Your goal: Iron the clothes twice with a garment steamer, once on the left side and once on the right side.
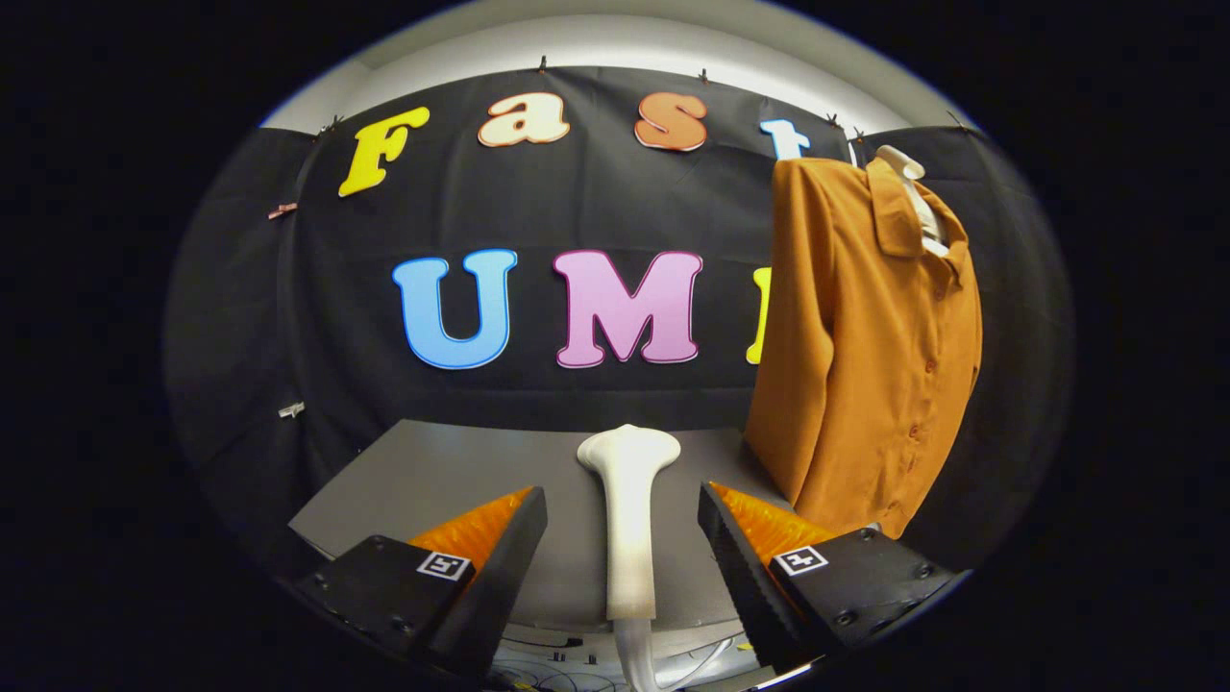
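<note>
A white garment steamer lies on the grey table with its wide head pointing away from me and its handle running back between my fingers. My gripper is open, one finger on each side of the handle with a gap to it on both sides. An orange-brown buttoned shirt hangs on a white hanger to the right, beyond the right finger, its hem reaching down to the table.
The table's near edge runs just under my fingers, and cables lie below it. Black cloth walls close the booth behind and on both sides.
</note>
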Motion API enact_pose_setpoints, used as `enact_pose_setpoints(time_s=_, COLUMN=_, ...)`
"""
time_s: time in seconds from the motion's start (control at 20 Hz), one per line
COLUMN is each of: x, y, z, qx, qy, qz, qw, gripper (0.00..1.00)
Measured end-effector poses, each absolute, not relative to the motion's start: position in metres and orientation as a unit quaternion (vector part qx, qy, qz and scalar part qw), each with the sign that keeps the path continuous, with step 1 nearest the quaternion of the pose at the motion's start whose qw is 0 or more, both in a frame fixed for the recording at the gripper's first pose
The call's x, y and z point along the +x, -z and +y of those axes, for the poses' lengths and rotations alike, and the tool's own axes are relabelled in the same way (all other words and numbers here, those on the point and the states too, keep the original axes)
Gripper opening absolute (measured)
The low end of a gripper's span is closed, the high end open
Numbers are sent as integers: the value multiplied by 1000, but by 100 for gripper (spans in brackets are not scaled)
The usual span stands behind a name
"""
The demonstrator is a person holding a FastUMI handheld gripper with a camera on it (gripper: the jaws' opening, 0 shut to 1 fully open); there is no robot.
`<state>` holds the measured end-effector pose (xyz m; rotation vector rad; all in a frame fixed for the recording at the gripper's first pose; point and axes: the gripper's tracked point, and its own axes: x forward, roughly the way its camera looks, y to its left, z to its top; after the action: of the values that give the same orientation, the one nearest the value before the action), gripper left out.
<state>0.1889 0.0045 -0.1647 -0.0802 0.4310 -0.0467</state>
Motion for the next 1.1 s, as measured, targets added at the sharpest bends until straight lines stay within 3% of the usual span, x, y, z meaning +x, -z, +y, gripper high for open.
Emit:
enact_pose_setpoints(time_s=0.55, x=244, y=247, z=-11, qx=-42, qy=26, qz=337, qw=940, gripper=97)
enact_pose_setpoints(time_s=0.65, x=247, y=255, z=-11, qx=-40, qy=26, qz=349, qw=936, gripper=92)
enact_pose_setpoints(time_s=0.9, x=248, y=271, z=-17, qx=-58, qy=32, qz=382, qw=922, gripper=55)
enact_pose_setpoints(time_s=1.0, x=249, y=271, z=-11, qx=-55, qy=23, qz=382, qw=922, gripper=46)
enact_pose_setpoints(time_s=1.1, x=249, y=270, z=-7, qx=-47, qy=10, qz=383, qw=922, gripper=44)
